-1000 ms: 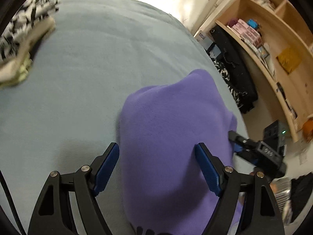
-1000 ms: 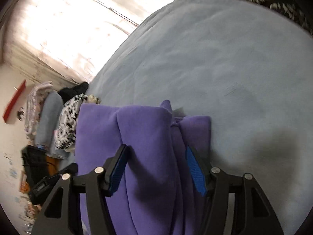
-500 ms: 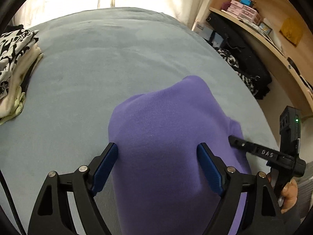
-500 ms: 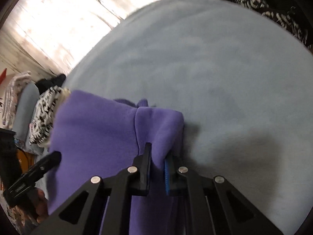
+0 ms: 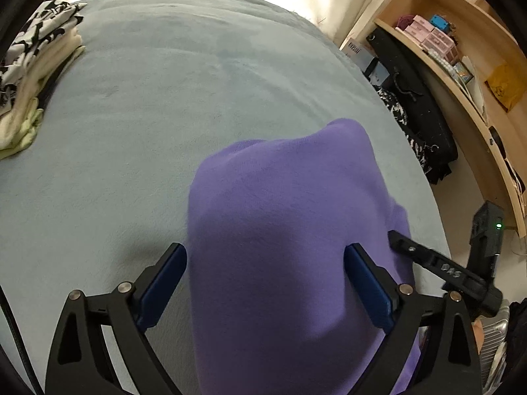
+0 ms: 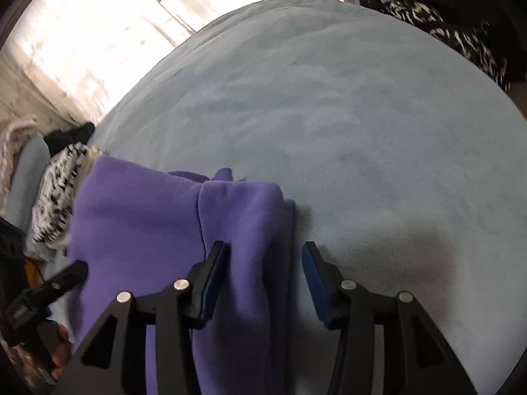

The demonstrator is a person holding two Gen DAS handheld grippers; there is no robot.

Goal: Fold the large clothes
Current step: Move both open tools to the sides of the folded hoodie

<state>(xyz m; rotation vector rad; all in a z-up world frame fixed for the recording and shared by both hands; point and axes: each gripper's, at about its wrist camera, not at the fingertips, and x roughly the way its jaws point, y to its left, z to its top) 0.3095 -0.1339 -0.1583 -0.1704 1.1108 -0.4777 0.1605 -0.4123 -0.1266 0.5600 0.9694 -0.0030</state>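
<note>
A folded purple fleece garment [image 5: 290, 230] lies on the pale blue bed [image 5: 158, 105]. My left gripper [image 5: 265, 279] is open, its blue pads straddling the near end of the garment. In the right wrist view the garment [image 6: 148, 223] lies folded in layers. My right gripper [image 6: 263, 273] is open, with the garment's right folded edge between its jaws. The right gripper also shows at the right of the left wrist view [image 5: 428, 260], and the left gripper at the lower left of the right wrist view [image 6: 49, 286].
A stack of folded clothes, black-and-white on top [image 5: 29, 65], sits at the bed's left edge and shows in the right wrist view [image 6: 59, 197]. Wooden shelves [image 5: 461, 65] and dark bags [image 5: 418, 105] stand beyond the bed's right side. A bright curtain [image 6: 82, 33] hangs behind.
My right gripper shut on the garment's folded edge half a second ago and has now opened again. The left gripper stayed open around the garment.
</note>
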